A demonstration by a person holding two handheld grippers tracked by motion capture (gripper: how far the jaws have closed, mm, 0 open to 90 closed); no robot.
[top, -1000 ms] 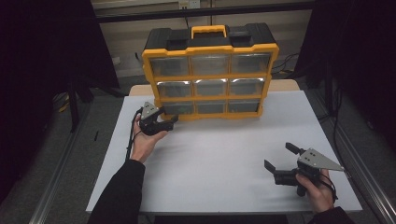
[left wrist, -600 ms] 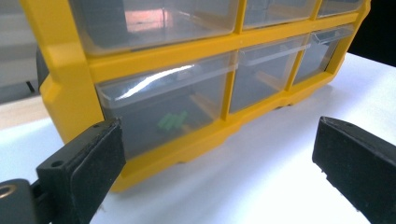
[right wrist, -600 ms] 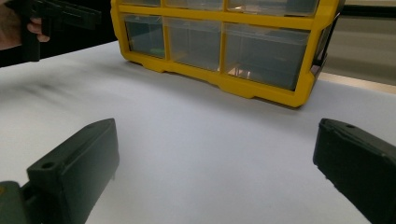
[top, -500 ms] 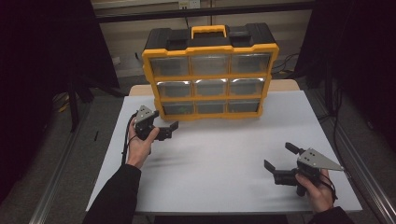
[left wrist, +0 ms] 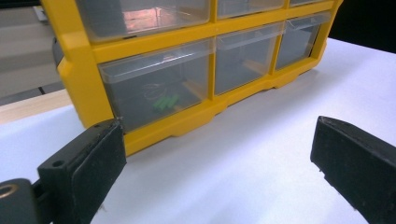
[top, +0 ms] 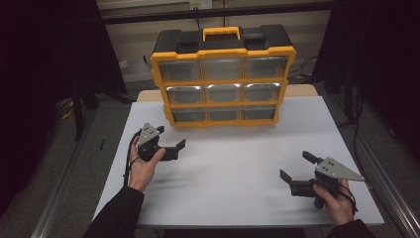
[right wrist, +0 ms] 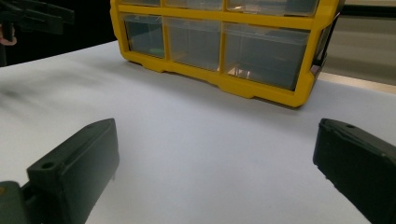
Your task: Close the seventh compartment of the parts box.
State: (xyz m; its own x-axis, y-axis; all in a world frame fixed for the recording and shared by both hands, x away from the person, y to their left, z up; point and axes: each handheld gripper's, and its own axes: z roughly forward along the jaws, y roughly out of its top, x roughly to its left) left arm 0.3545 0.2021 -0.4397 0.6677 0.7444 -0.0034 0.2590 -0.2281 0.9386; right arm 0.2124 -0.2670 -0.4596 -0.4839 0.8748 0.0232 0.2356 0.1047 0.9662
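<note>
Meanwhile, the left gripper (top: 171,141), jaws apart, neared the yellow plastic organiser's bottom-left clear drawer (left wrist: 156,88), likely next to be pulled open.

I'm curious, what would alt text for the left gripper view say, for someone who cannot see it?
Two open black jaws of the left gripper frame a white table. Just beyond stands a yellow plastic organiser with clear drawers; small green items lie in the nearest bottom drawer.
</note>
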